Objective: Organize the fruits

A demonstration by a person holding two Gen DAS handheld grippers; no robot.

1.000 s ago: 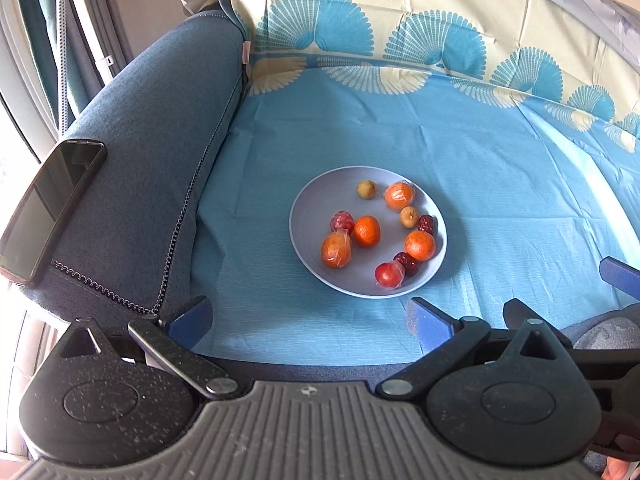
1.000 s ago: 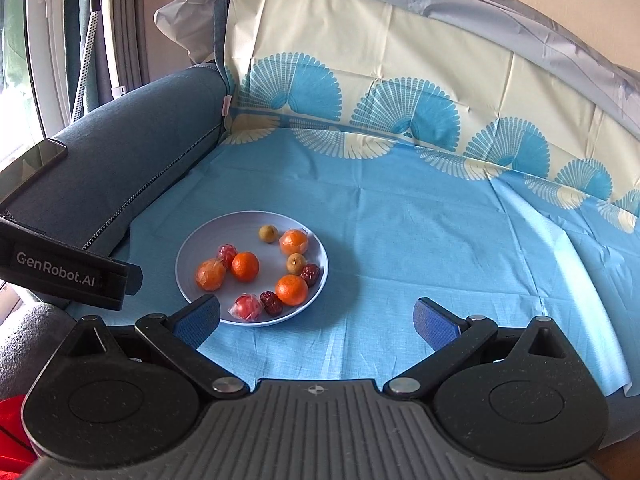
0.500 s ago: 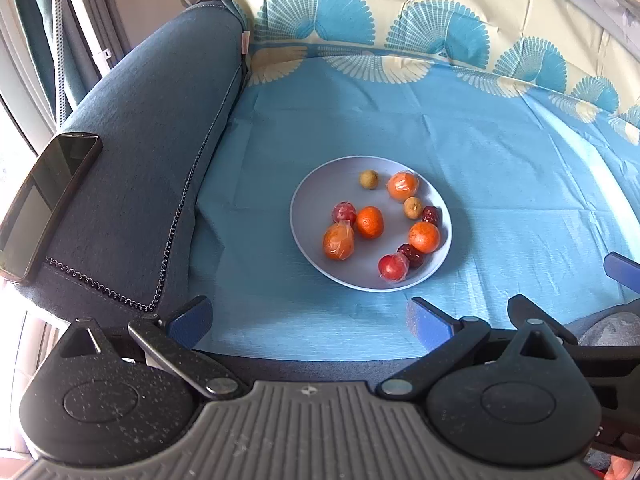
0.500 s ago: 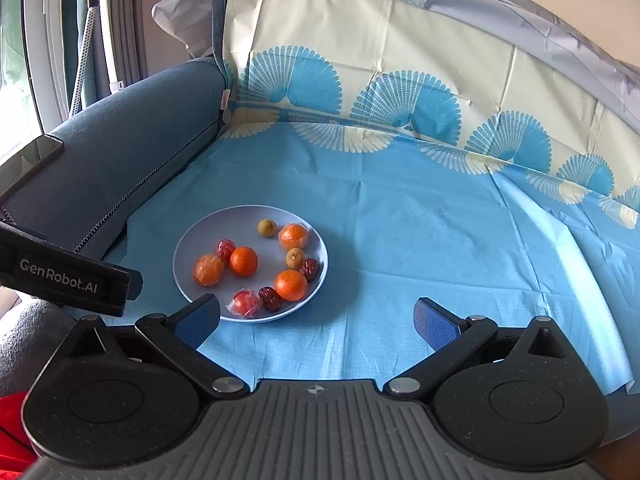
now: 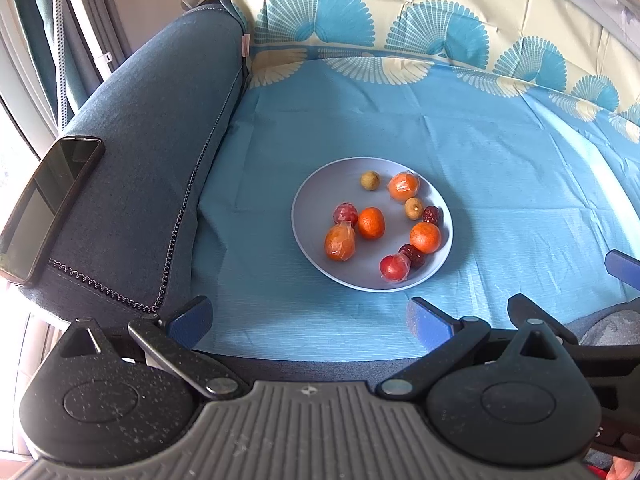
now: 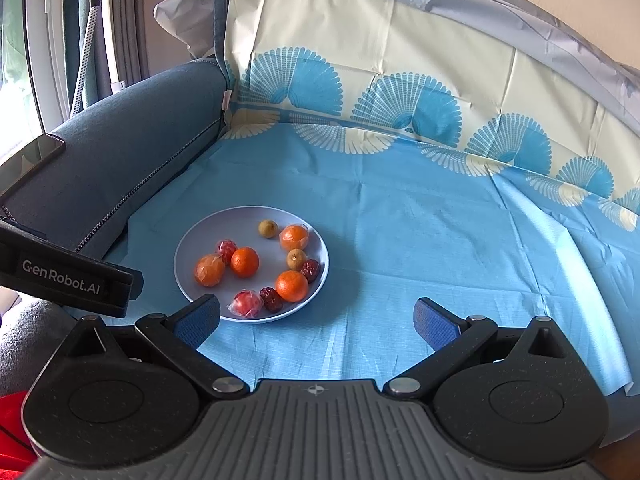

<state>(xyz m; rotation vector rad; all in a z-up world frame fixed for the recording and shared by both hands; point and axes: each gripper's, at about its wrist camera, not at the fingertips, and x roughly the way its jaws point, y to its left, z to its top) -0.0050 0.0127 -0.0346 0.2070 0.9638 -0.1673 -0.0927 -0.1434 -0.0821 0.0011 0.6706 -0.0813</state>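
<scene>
We are looking at a sofa seat covered by a blue cloth (image 5: 440, 140) with fan patterns climbing the backrest, and a dark blue armrest (image 5: 152, 152) on one side with a black phone (image 5: 48, 204) lying flat on top of it. A pale round plate (image 5: 320, 200) sits on the cloth near the armrest — everything below is placed from that plate. On it we count nine fruits: a wrapped orange (image 5: 404, 187) at its far side beside a small tan longan (image 5: 370, 180), a second longan (image 5: 414, 208) touching a dark red date (image 5: 432, 215), a bare orange (image 5: 371, 223) near the middle, a wrapped red fruit (image 5: 345, 213) and a wrapped orange fruit (image 5: 340, 243) on the armrest side, another bare orange (image 5: 425, 237), a second date (image 5: 414, 255) and a wrapped red fruit (image 5: 395, 267) at the near rim. Our left gripper (image 5: 310, 320) hangs short of the plate's near edge, fingers spread wide and holding nothing. Our right gripper (image 6: 316, 318) sits likewise — spread apart, empty, its left finger just reaching the plate's near rim in view.
</scene>
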